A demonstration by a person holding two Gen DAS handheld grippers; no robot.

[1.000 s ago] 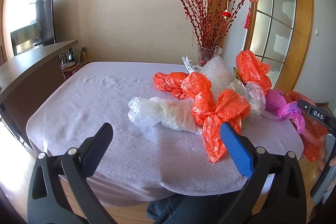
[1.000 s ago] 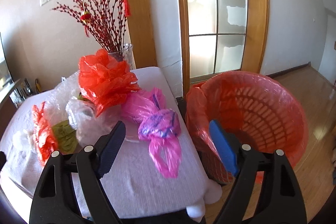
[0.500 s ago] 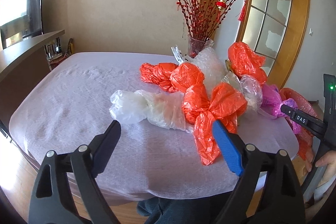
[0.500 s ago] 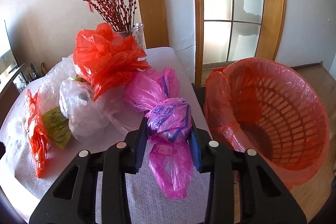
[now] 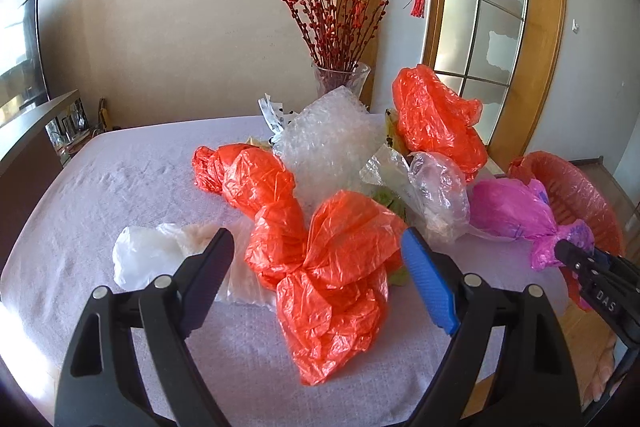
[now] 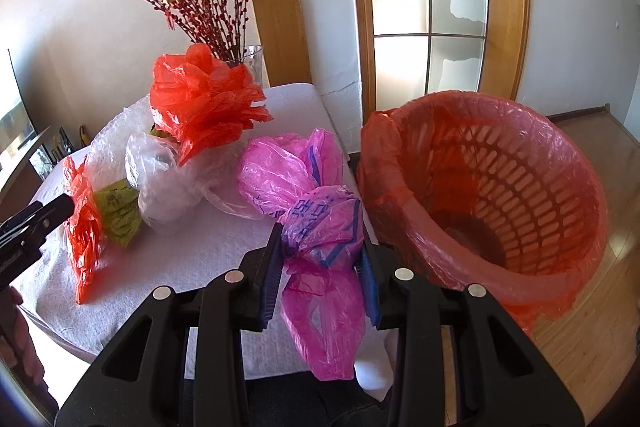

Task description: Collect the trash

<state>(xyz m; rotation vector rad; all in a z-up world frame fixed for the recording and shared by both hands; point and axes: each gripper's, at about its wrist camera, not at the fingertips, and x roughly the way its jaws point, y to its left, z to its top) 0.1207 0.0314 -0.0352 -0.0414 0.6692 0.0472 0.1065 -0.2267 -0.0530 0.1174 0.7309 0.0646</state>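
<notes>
Crumpled plastic bags lie heaped on a table (image 5: 120, 187) under a pale lilac cloth. My left gripper (image 5: 318, 279) is open, its fingers standing either side of a knotted orange bag (image 5: 332, 251) without pressing it. A white bag (image 5: 148, 259) lies to its left. My right gripper (image 6: 320, 267) is shut on the knot of a pink bag (image 6: 316, 215) at the table's right edge; the bag's tail hangs below the pads. An orange-lined trash basket (image 6: 520, 179) stands just right of the table. In the left wrist view the pink bag (image 5: 516, 211) shows with the right gripper (image 5: 592, 267) on it.
Behind the front bags are bubble wrap (image 5: 328, 143), a clear bag (image 5: 440, 187) and more orange bags (image 5: 436, 119). A glass vase (image 5: 342, 79) of red branches stands at the table's far edge. A wood-framed glass door (image 6: 428, 7) rises behind the basket. A dark counter (image 5: 24, 131) is at left.
My right gripper shut on the pink bag. My left gripper moved in towards the knotted orange bag, which now sits between its fingers, and its jaws narrowed slightly.
</notes>
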